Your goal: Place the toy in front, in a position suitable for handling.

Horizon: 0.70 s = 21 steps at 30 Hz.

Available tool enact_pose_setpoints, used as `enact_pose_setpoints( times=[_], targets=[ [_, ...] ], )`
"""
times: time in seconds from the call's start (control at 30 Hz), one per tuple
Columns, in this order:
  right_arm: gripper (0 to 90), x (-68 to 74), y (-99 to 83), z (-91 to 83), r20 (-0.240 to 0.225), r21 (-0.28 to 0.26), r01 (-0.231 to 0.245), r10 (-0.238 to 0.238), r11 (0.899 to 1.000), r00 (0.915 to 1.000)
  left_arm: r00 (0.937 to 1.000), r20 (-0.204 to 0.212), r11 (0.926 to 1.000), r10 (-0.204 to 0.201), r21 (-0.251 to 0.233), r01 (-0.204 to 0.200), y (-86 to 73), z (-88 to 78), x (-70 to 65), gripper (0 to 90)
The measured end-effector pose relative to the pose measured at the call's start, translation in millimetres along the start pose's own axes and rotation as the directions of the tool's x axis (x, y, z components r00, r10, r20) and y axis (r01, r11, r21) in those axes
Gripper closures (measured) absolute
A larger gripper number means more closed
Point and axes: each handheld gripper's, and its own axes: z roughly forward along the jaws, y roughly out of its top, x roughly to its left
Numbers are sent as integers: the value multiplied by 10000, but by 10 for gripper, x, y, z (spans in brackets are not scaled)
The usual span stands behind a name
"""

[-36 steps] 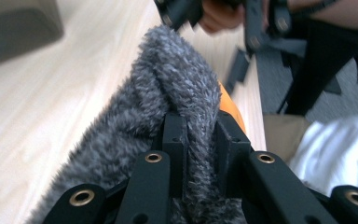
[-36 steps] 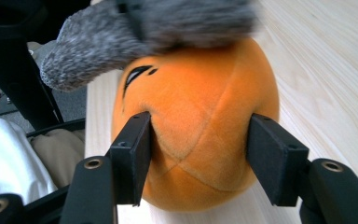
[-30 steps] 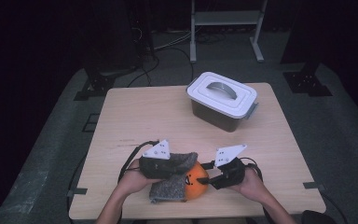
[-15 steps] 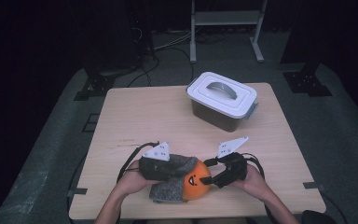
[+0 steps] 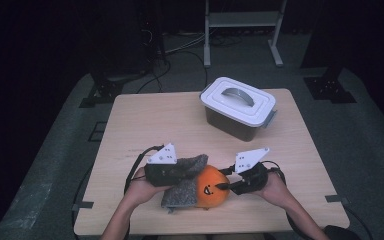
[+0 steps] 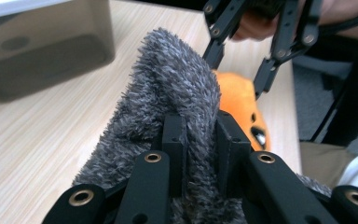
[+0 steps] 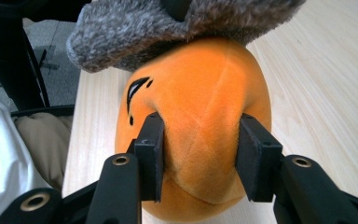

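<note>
Two claws were recorded at the near edge of the tabletop (image 5: 145, 120), both engaged on one soft toy. The left claw (image 6: 200, 140) was seen pinched tight on a fold of the grey fuzzy cover (image 6: 177, 88), the fabric squeezed between its pads and rising just ahead of them. The right claw (image 7: 200, 158) was seen pressed onto the orange plush ball (image 7: 200, 107), one pad dented into each flank; its jaws had just been closing, with the ball between them. The ball's stitched black face was noted just left of that claw's left pad, and the grey cover was draped over the ball's far end. In the high view the ball lay between the two claws, with the lidded white box (image 5: 237, 107) well beyond both.
</note>
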Motion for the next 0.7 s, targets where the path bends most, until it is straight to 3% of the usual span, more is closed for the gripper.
enact_pose_setpoints(
  times=[0.1, 0.17, 0.23, 0.27, 0.3, 0.4, 0.47, 0.53, 0.63, 0.7],
  targets=[
    [527, -83, -94, 0, -29, -10, -516, 516, 9987, 9987, 9992, 337, 9996, -193, 224, 185, -83, 127, -12, 765],
    [485, -139, -165, -9, 72, 112, -1202, 1201, 9927, 9927, 9977, 636, 9994, -229, 286, 211, -91, 191, -44, 765],
    [452, -198, -218, -29, 313, 229, -1981, 1973, 9799, 9798, 9949, 1003, 9992, -82, 402, 42, -76, 236, -92, 766],
    [446, -231, -245, -50, 364, 320, -2461, 2449, 9687, 9689, 9922, 1244, 9990, -54, 444, -1, -67, 254, -114, 766],
    [440, -241, -263, -69, 438, 330, -2645, 2630, 9638, 9638, 9902, 1396, 9987, -43, 509, -28, -61, 269, -140, 765],
    [390, -218, -285, -123, 185, 416, -2853, 2848, 9575, 9584, 9863, 1650, 9976, 68, 665, -180, -50, 291, -187, 765],
    [338, -152, -278, -159, -59, 467, -2687, 2693, 9621, 9630, 9823, 1872, 9974, 70, 689, -202, -39, 301, -215, 766],
    [319, -117, -266, -156, -361, 441, -2721, 2737, 9613, 9611, 9782, 2075, 9969, 123, 736, -281, -23, 319, -232, 766],
    [295, -88, -247, -82, -259, 529, -2601, 2617, 9641, 9648, 9776, 2100, 9964, 135, 792, -308, 2, 332, -254, 765],
    [370, -85, -245, -41, -89, 371, -2652, 2657, 9635, 9640, 9815, 1907, 9967, 149, 753, -298, 3, 305, -233, 765]
  ],
)
